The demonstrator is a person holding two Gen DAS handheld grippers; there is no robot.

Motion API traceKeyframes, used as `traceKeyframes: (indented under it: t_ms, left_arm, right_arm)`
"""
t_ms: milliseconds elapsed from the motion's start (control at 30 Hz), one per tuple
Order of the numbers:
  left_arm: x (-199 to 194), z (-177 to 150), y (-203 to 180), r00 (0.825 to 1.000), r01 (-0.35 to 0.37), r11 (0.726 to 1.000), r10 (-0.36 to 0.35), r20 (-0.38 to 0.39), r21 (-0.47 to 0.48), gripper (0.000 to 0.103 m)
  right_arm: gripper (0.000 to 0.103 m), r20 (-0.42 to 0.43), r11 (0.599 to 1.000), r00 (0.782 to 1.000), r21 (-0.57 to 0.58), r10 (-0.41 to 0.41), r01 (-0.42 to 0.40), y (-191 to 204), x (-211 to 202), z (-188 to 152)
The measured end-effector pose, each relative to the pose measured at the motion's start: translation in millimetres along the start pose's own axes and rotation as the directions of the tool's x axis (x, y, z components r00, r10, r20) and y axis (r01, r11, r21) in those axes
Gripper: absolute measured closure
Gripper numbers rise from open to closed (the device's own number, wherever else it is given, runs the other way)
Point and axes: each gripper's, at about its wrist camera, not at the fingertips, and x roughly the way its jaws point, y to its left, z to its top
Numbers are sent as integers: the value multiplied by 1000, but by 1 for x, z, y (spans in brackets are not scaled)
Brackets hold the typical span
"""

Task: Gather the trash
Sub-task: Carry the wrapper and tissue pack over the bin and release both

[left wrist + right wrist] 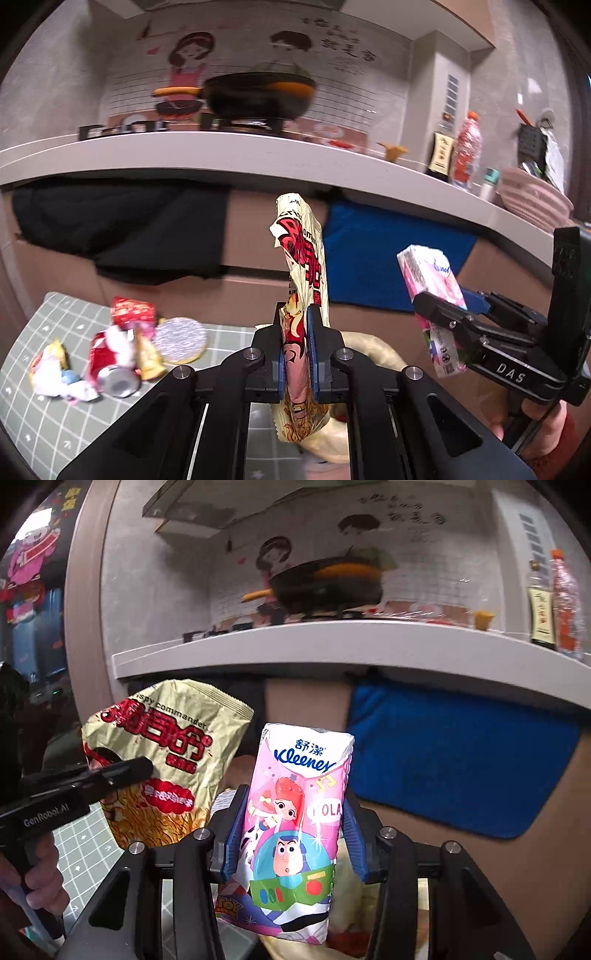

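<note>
Two grippers, 1 item each: left gripper (295, 347) clamps snack wrapper (301, 266); right gripper (291, 834) clamps tissue pack (299, 812).

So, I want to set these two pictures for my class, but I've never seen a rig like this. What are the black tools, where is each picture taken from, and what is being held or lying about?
There is no robot here: a person holds a black two-finger gripper in each hand, each carrying a wide-angle camera that looks along its fingers. One picture is from the left tool, the other from the right.

The left gripper is clamped on a crumpled snack bag. The right gripper grips a pink Kleenex tissue pack. Each camera also catches the other tool from the side.

Lower left, on a grey gridded mat, lies more trash: wrappers, a crushed can and a round silver disc. Behind is a kitchen counter with a wok and bottles.
</note>
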Motion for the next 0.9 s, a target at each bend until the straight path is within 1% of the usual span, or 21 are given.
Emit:
traceKeyframes:
  t_ms: [200,333,633,767,900]
  left_arm:
    - [26,-6,-31,998,40,998,-39,-42,42,93]
    - [39,-13,-39,996,57,997,-53,-71,54,93]
    - [72,-31,-44,986,107,993,-100,-130,48,93]
    - [91,-40,-41,980,106,994,-99,-172,33,93]
    - [108,-46,-39,972,120,993,-116,-203,8,93]
  right_arm:
    - [59,-9,998,999,47,-42,43,-34,-6,-4]
    - [59,-17,996,998,65,-56,57,-47,-6,-9]
    - [59,-56,993,996,87,-69,74,-62,9,-26]
    - [59,-81,992,994,100,-70,78,-68,18,-35]
    - [59,-106,991,992,109,-71,82,-73,28,-45]
